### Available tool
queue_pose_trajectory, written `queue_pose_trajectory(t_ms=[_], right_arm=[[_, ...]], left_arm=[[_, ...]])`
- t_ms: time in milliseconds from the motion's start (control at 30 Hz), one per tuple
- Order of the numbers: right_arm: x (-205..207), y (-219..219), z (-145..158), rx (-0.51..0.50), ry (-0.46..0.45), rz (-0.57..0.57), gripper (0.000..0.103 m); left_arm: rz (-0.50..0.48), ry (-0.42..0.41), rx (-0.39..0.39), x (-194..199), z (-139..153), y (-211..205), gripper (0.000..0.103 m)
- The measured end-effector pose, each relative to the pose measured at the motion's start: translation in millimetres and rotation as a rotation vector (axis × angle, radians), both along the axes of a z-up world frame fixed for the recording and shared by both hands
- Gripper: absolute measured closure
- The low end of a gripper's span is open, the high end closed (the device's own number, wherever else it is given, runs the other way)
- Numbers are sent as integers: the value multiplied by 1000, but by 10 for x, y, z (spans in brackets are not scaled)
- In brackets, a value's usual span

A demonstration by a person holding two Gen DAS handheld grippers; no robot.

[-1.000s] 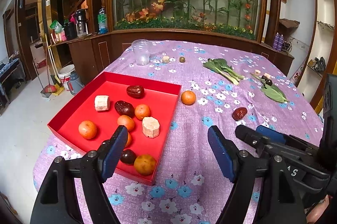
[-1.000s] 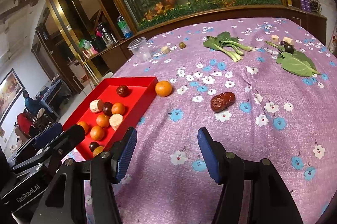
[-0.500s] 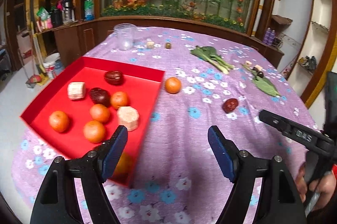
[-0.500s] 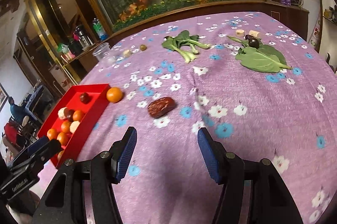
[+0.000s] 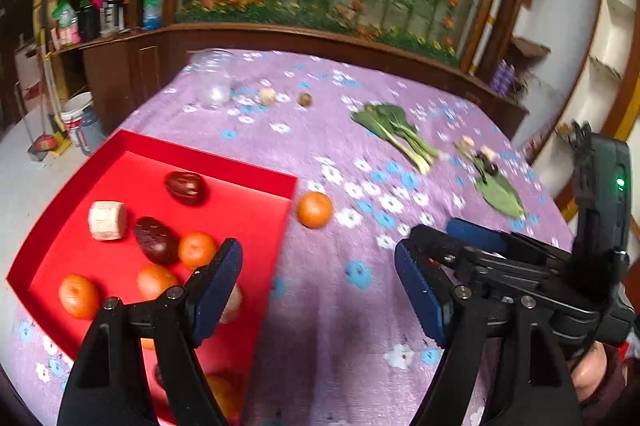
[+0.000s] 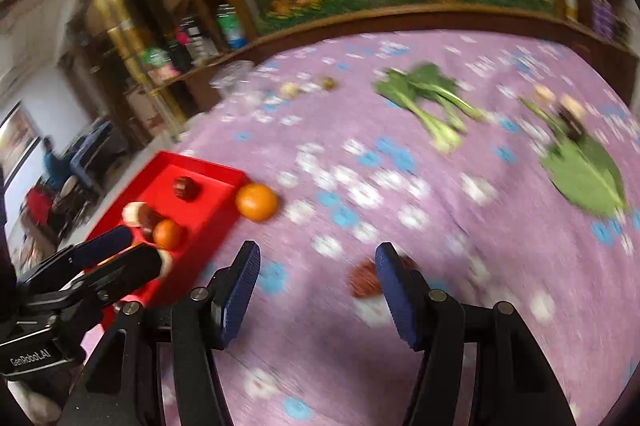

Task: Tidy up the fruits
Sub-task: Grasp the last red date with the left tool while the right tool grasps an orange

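Purple floral cloth covers the surface (image 5: 340,306). At the near left lies a red tray (image 5: 240,166) holding several oranges (image 5: 197,249), dark red dates (image 5: 185,187) and pale cut pieces (image 5: 107,220). One loose orange (image 5: 315,209) rests on the cloth just beside the tray's right wall, outside it. A loose date (image 6: 363,280) lies on the cloth nearer the right side, seen in the right wrist view just left of the right-hand blue pad and partly hidden behind it; the view is blurred. Farther off lie leafy greens (image 5: 394,132), a single large leaf (image 5: 500,194) with small dark and pale pieces at its far end, a clear cup (image 5: 214,82) and two small round items (image 5: 267,96) near the far left. The left gripper (image 5: 318,290) hovers over the tray's right edge, its fingers (image 5: 218,286) apart with nothing between them. The right gripper (image 6: 316,292) also has its fingers (image 6: 396,292) spread, gripping nothing. A hand (image 5: 592,374) shows at the lower right, under the right gripper's body.
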State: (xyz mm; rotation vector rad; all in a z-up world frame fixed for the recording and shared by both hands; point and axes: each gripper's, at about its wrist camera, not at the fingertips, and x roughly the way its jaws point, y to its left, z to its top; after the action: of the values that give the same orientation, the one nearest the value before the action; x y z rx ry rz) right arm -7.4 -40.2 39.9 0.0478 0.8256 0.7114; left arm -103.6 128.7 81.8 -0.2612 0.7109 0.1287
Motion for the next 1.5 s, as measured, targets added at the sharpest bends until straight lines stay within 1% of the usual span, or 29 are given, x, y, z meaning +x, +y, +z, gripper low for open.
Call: queue_pose_trajectory(t_ms=[33,100,133,167,200,300,400,467,567,667,733,800,867,933,1000,1067,1167,1233,1333,1367,1400,1467,1500], right_arm=[[27,109,18,-3,-14,39,38],[85,327,6,-41,-39,107,38],[121,448,-27,-72,-46,139,40],[162,574,-80,-103,-48,167,44],[177,634,-118,-115,-47,180,45],[241,870,-243,-155,-55,208,48],[290,1029,-330,-181,-55,215,53],[325,1126,-357,-194,-61,207,64],[366,1158,-354,-199,-57,205,65],[354,1049,-342,-212,-49,182,65],[344,846,-301,-178,-22,158,65],[309,576,-225,-128,-1,123,65],[245,216,-126,-74,3,82,65],[182,-130,-84,-42,11,34,65],[128,-427,-101,-34,23,-20,65],[103,-652,-180,-57,40,-75,65],[118,-784,-307,-92,69,-114,65],[143,-830,-343,-84,85,-115,64],[128,-839,-320,-73,67,-111,63],[121,-830,-317,-76,60,-109,64],[112,-814,-322,-81,57,-108,63],[125,-849,-353,-93,58,-122,63],[141,-877,-374,-80,70,-122,63]], left_arm=[[21,-5,-10,-48,2,64,25],[41,-6,-31,-121,-8,159,25],[53,-3,-45,-169,-28,215,25],[58,0,-53,-193,-43,249,25],[62,4,-59,-214,-62,280,25],[68,18,-70,-248,-121,348,25],[68,24,-81,-246,-153,388,25],[63,25,-85,-248,-163,390,25],[49,30,-85,-240,-170,359,25],[28,37,-85,-220,-180,292,25],[4,41,-80,-212,-176,217,25],[-22,49,-69,-176,-177,125,25],[-56,59,-59,-108,-181,-4,25],[-94,71,-46,-24,-200,-141,26],[-138,86,-26,94,-243,-312,26],[-181,103,0,229,-298,-481,26],[-238,125,35,438,-371,-710,26],[-290,117,55,561,-385,-851,33],[-330,120,103,726,-421,-995,36],[-342,127,112,790,-450,-1028,39],[-350,138,114,838,-478,-1035,42],[-356,167,113,950,-554,-1038,42],[-360,177,109,982,-584,-1034,42]])
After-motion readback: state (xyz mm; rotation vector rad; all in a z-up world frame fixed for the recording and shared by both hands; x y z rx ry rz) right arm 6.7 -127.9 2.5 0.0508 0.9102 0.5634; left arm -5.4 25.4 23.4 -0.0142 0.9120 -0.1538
